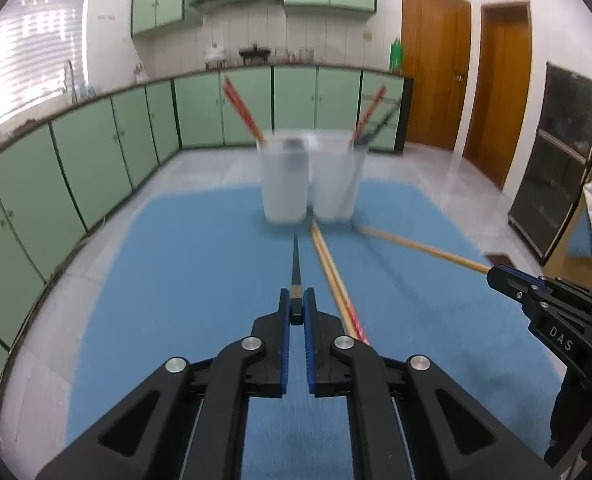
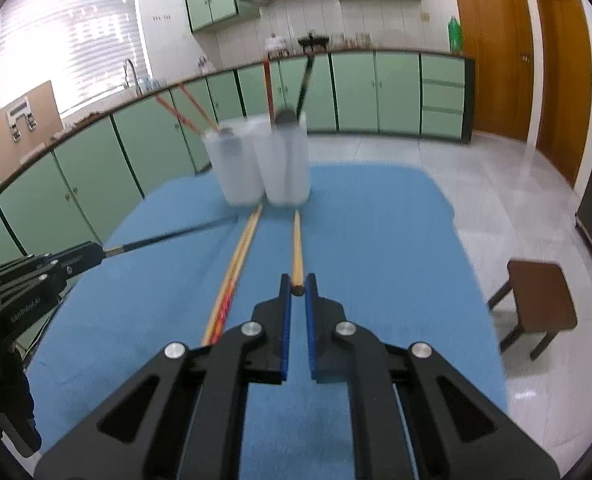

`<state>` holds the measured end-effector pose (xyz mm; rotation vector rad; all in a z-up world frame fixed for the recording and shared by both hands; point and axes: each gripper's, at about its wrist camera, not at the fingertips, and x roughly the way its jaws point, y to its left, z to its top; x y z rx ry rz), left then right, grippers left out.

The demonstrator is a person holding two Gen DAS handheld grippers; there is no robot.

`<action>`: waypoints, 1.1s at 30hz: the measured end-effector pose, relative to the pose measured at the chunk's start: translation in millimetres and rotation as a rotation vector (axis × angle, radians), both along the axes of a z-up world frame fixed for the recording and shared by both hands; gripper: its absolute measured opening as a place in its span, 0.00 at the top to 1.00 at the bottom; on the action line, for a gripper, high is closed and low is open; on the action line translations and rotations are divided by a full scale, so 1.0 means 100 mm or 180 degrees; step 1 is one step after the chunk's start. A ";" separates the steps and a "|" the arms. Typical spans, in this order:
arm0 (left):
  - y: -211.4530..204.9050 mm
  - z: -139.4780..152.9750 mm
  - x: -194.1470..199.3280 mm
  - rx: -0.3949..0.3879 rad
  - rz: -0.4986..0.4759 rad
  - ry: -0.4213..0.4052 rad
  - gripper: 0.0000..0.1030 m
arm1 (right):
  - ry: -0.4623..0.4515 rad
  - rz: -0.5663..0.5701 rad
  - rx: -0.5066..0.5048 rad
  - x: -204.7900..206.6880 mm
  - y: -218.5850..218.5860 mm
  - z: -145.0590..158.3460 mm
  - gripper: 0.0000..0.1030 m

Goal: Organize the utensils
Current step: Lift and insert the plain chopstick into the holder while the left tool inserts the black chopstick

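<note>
left tool [image 1: 296, 308] pinches the butt of a thin black chopstick [image 1: 296, 264]; right tool [image 2: 298, 290] pinches a pale wooden chopstick [image 2: 297, 244], tips toward two frosted plastic cups [image 2: 265, 164] on the blue surface [image 2: 376, 240]. light, stiff, slick; end grip likely lets them pivot.

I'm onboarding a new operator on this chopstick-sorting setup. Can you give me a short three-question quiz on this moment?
1. True or false: the left gripper is shut on a black chopstick.
2. Multiple choice: what does the right gripper hold? A) a light wooden chopstick; B) a spoon; C) nothing.
3. Short answer: where is the loose pair of red-ended chopsticks lying?

Key
1. True; the jaws pinch its thick end.
2. A.
3. On the blue mat, between the two held chopsticks, pointing toward the two frosted cups.
</note>
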<state>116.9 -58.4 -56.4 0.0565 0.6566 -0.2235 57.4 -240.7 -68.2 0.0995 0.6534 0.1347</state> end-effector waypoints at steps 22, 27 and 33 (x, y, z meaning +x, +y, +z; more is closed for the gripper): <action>0.07 0.72 0.39 -0.0252 -0.0231 -0.0359 0.94 | -0.0342 0.0288 0.0222 0.47 -0.15 1.11 0.94; 0.08 0.81 0.47 -0.0255 -0.0261 -0.0399 0.94 | -0.0439 0.0396 0.0216 0.56 -0.10 1.29 0.94; 0.07 1.13 0.55 -0.0262 -0.0303 -0.0633 0.94 | -0.0671 0.0546 0.0290 0.68 -0.06 1.70 0.94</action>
